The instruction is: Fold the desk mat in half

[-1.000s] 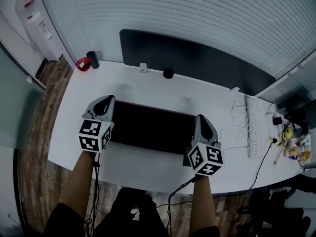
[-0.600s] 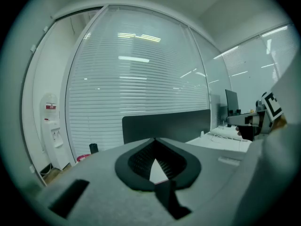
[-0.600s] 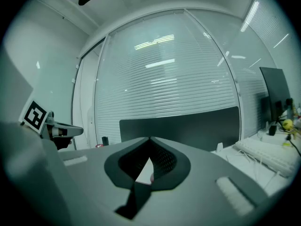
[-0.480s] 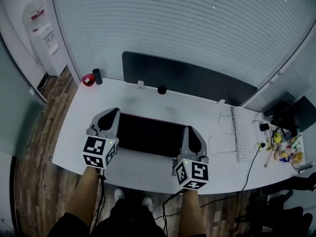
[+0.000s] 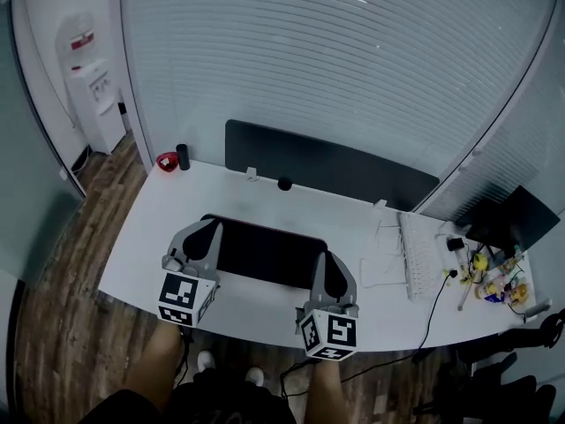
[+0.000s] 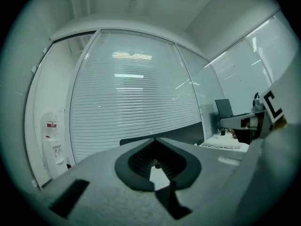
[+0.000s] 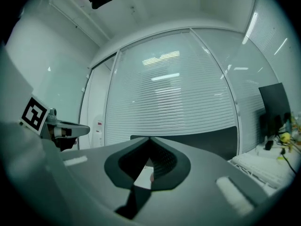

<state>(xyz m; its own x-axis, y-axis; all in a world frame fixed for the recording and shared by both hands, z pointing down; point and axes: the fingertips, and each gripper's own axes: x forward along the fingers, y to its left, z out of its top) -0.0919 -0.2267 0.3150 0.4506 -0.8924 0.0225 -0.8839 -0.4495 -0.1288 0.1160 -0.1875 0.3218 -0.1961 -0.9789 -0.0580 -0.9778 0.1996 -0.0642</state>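
While both tools are hovering at the near side of the white desk, the head view is showing the desk mat lying flat on it, dark w/ a reddish far edge. Can't tell from here if it's one layer or already doubled. The left gripper is sitting over the mat's left end and the right gripper over its right end, approx. level w/ each other. A keyboard is lying well apart to the right, w/ cables beside it.

Left gripper view: the tips are meeting, so the jaws are closed w/ nothing pinched btw. them. Only a sliver of pale desk is showing through the hollow behind the tips. The camera is pointing out at the blinds, so the mat isn't appearing here.

Right gripper view: same story. The jaws are closed and empty and aiming at the blinds, w/ the other tool poking in at the left edge.

Risks, as I'm judging them:
- Neither tool is gripping the mat, so any lift is needing the jaws opened and brought down to an edge first.
- Closed tips are likely just pushing the mat, sliding it toward the far side.
- If only one end is getting caught, the fold is going skew and the edges aren't lining up.
- A flat edge is giving thin purchase, so the tips may be slipping off mid-lift.
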